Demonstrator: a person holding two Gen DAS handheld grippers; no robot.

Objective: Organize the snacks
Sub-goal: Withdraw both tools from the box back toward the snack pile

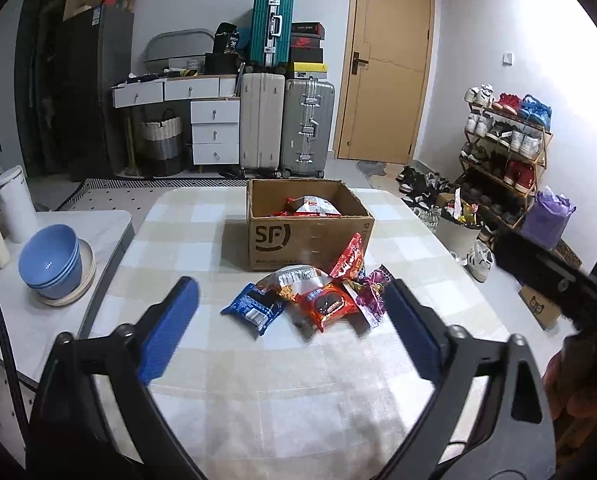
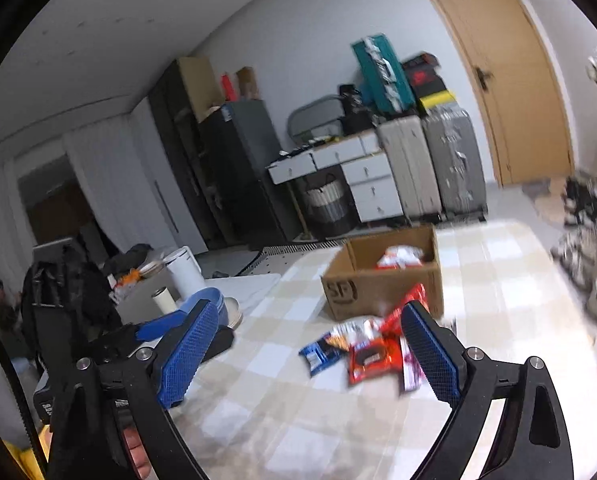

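Gaping wide and empty, both ribbed blue-padded tools (image 1: 290, 312) (image 2: 318, 344) face crinkly snack packets (image 1: 310, 300) beside a corrugated cardboard box (image 1: 310, 236).

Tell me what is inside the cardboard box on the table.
The cardboard box is open on top. A white and red snack bag lies inside, with more red packets beside it. The near wall hides the bottom, so anything lower cannot be seen.

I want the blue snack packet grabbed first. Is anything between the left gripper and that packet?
Nothing visible is. The left gripper is open and empty, with only bare checked tablecloth before the blue snack packet, the nearest of the pile.
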